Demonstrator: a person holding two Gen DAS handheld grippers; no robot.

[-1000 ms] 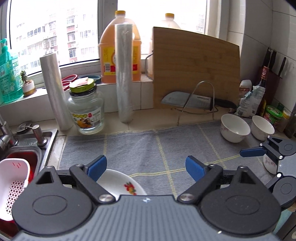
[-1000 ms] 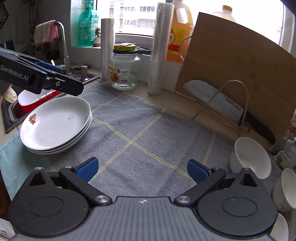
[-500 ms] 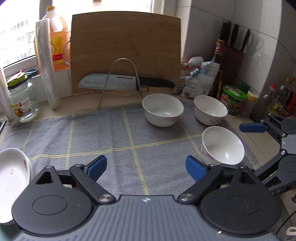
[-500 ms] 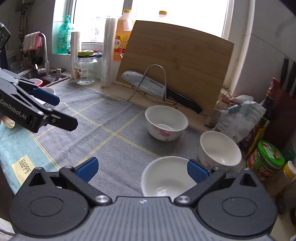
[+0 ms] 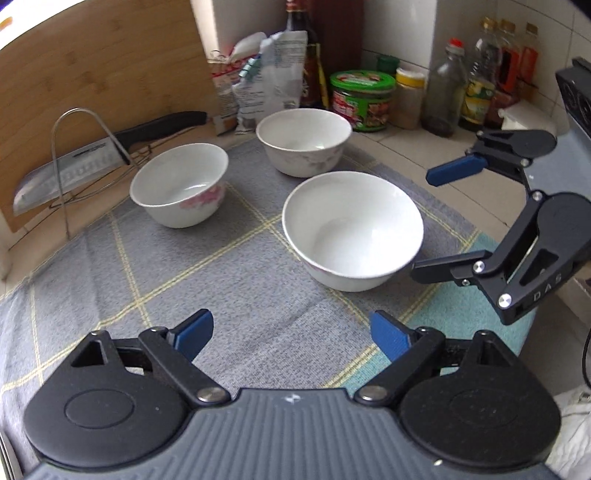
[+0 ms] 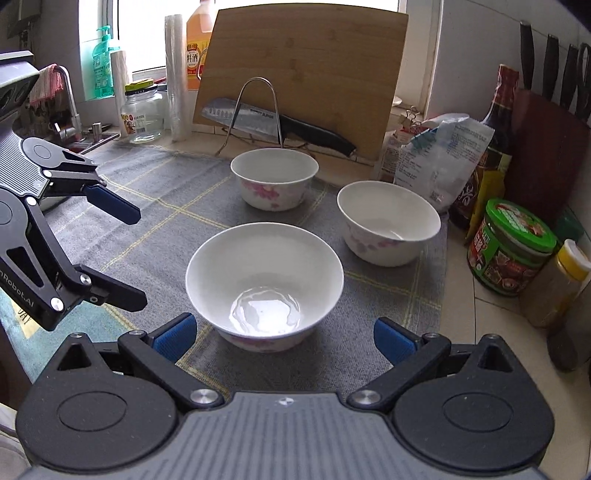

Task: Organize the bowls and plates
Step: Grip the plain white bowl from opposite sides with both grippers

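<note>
Left wrist view: three white bowls stand on a grey checked cloth [image 5: 229,280] spread over the table. The nearest bowl [image 5: 352,230] sits right of centre, above and a little right of the left tool [image 5: 291,332], whose blue pads stand wide apart with only cloth between them. The tool is tilted down toward the cloth, short of the bowl. A second bowl [image 5: 180,183] lies in the centre left, a third bowl [image 5: 303,141] at upper centre. At the right edge the right tool [image 5: 432,221] reaches in from the side, its two fingers spread wide, the lower one just beside the nearest bowl's right rim; whether it touches cannot be told. A cutting board [image 5: 99,74] leans at upper left behind a knife [image 5: 110,147] on a wire rack. Jars and bottles crowd the upper right.

Right wrist view: the nearest bowl [image 6: 264,284] fills the centre, straight ahead of the right tool [image 6: 284,338], its base just beyond the wide-spread pads and not gripped. The left tool [image 6: 136,254] enters from the left edge, open, well left of that bowl. Only this view shows the window [image 6: 147,33], the tap [image 6: 70,99] and a glass jar [image 6: 142,110] at upper left.
</note>
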